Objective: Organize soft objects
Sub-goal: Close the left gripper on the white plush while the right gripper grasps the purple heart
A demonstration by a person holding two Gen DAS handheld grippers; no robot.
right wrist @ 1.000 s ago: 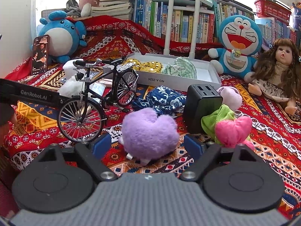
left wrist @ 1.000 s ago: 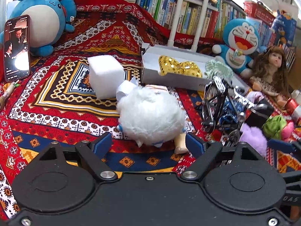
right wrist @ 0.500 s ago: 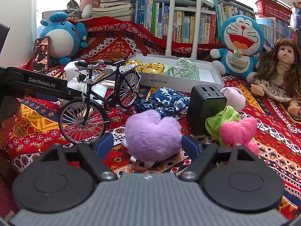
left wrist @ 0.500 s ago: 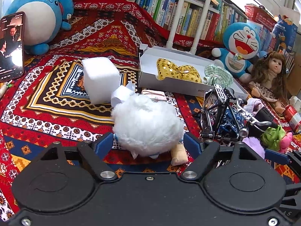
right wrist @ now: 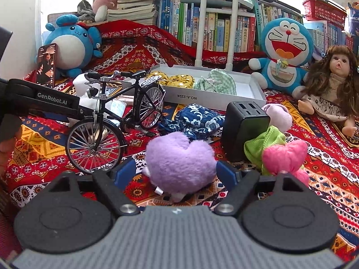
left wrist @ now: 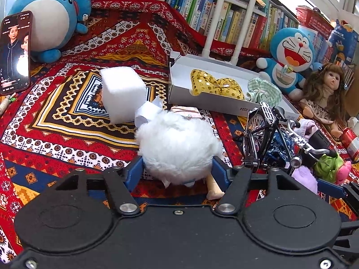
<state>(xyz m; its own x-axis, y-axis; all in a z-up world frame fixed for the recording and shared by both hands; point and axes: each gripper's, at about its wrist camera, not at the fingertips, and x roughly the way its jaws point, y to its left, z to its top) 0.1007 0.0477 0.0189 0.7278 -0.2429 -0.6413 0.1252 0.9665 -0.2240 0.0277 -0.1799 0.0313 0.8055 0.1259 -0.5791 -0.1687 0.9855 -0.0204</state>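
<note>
A white fluffy plush (left wrist: pixel 177 143) lies on the patterned cloth between the blue pads of my left gripper (left wrist: pixel 177 170). The jaws are closing and both pads touch its fur. A purple heart plush (right wrist: pixel 179 161) lies between the pads of my right gripper (right wrist: pixel 176 172), which is open with a small gap at the left pad. A white box (left wrist: pixel 179 89) behind holds a gold sequined piece (left wrist: pixel 215 85) and a green checked cloth (left wrist: pixel 264 89). A pink heart (right wrist: pixel 285 157), a green cloth (right wrist: pixel 262 143) and a blue floral cloth (right wrist: pixel 197 121) lie near the purple heart.
A model bicycle (right wrist: pixel 112 121) stands between the two grippers. A black charger block (right wrist: pixel 244 130) sits behind the purple heart, and a white foam block (left wrist: pixel 122 92) behind the white plush. A phone (left wrist: pixel 15 51), large plush toys, a doll (right wrist: pixel 332 89) and books line the back.
The left pads have closed in from well apart until they touch the white plush. The right pads have come in slightly around the purple heart.
</note>
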